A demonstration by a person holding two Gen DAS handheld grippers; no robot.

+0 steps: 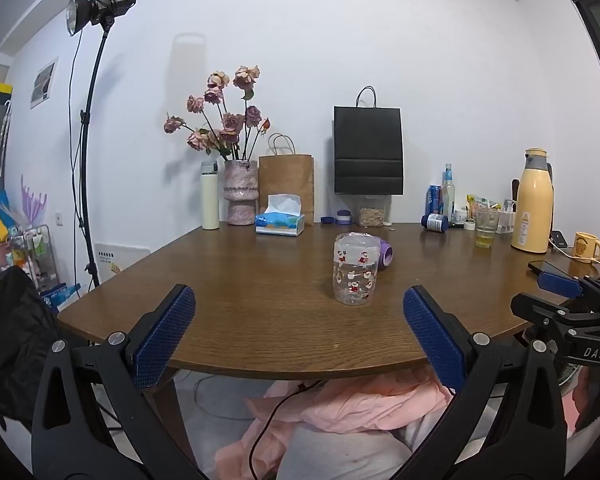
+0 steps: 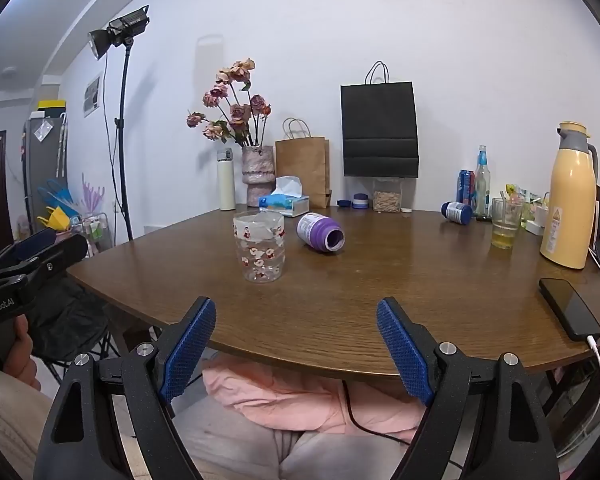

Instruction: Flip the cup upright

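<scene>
A clear plastic cup (image 1: 354, 269) with red and white cartoon prints stands upright on the brown wooden table (image 1: 240, 292), wide mouth up. It also shows in the right wrist view (image 2: 261, 246). A purple cup (image 2: 321, 233) lies on its side just behind it, mouth facing front right; in the left wrist view only its end (image 1: 385, 255) peeks out. My left gripper (image 1: 300, 322) is open and empty, near the table's front edge, apart from the clear cup. My right gripper (image 2: 296, 330) is open and empty, also at the front edge.
Along the back wall stand a white flask (image 1: 210, 196), a vase of dried roses (image 1: 241, 192), a tissue box (image 1: 281, 222), paper bags (image 1: 367, 150), bottles and a glass of yellow liquid (image 2: 505, 224), and a yellow thermos (image 2: 571, 196). A black phone (image 2: 570, 308) lies at the right edge.
</scene>
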